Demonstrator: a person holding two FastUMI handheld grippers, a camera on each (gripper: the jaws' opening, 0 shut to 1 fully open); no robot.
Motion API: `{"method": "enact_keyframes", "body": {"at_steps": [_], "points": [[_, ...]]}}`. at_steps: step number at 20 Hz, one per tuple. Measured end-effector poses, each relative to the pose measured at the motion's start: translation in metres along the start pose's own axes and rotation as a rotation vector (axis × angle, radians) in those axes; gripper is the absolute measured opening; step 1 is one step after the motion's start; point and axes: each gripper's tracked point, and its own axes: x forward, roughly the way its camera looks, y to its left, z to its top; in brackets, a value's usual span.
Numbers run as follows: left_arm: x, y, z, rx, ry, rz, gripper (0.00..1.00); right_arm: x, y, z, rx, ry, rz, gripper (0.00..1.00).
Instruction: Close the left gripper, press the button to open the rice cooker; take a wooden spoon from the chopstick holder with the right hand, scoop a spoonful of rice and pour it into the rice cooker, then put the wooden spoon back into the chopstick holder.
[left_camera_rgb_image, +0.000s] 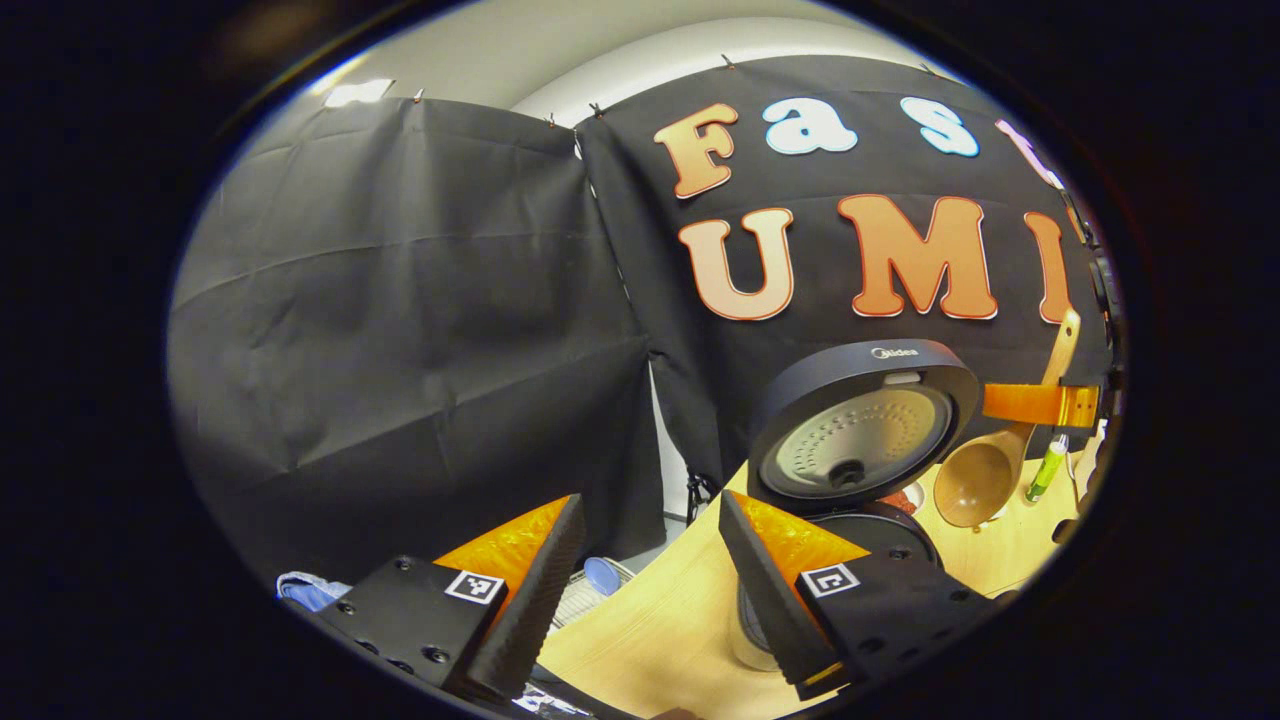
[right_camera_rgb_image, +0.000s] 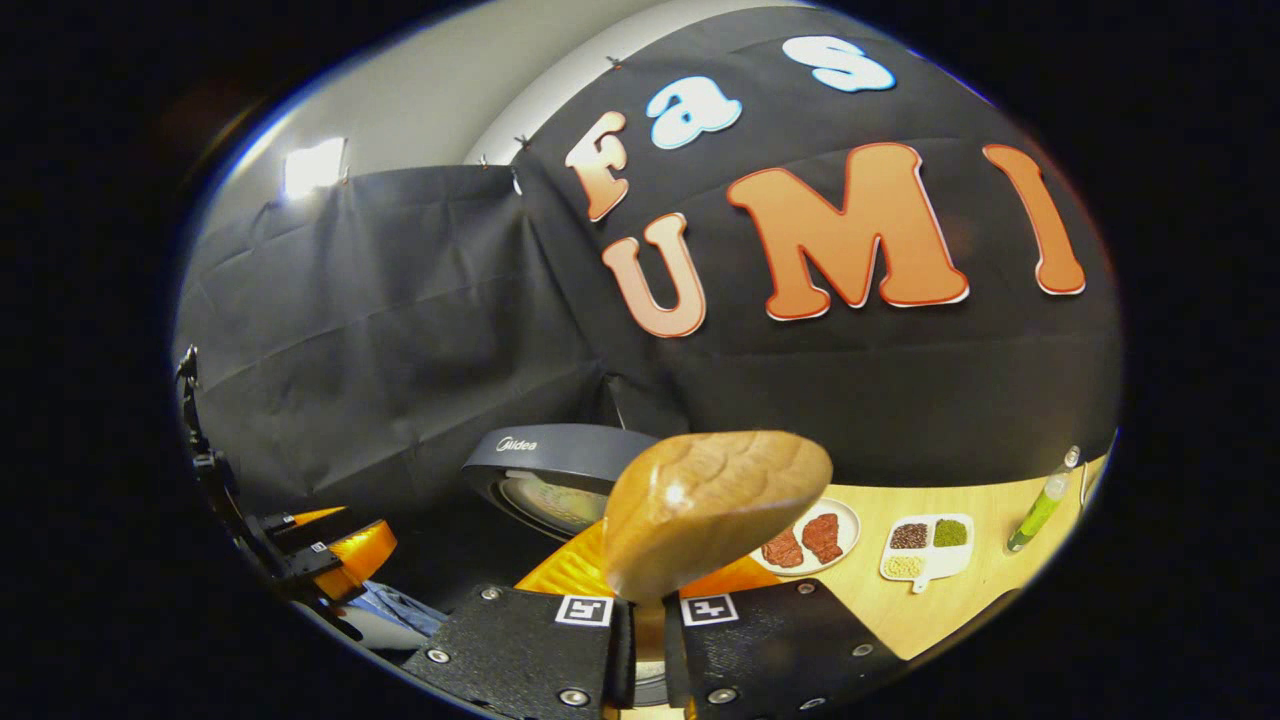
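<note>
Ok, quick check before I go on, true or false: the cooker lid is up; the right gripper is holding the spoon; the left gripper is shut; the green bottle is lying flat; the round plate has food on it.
1. The rice cooker lid is up. True.
2. The right gripper is clamped on the wooden spoon. True: both fingers press on its handle.
3. The left gripper is shut. False: its fingers stand apart, with nothing between them.
4. The green bottle lies flat on the table. False: it stands up.
5. The round plate holds food. True: reddish-brown pieces lie on it.
</note>
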Motion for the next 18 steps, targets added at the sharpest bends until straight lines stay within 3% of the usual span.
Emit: {"method": "enact_keyframes", "body": {"at_steps": [2,3,14,18], "points": [[-0.001,-0.017,0.004,0.004,-0.007,-0.023,0.92,-0.018,-0.024,-0.005,0.016,0.007,-0.042,0.15],[-0.002,-0.025,0.007,0.006,-0.011,-0.036,0.92,-0.028,-0.038,-0.009,0.023,0.014,-0.07,0.11],[-0.013,-0.115,0.027,0.034,-0.033,-0.177,0.92,-0.177,-0.199,-0.101,0.208,0.121,-0.449,0.11],[-0.017,-0.134,0.033,0.044,-0.032,-0.206,0.92,-0.226,-0.236,-0.105,0.239,0.112,-0.578,0.11]]}}
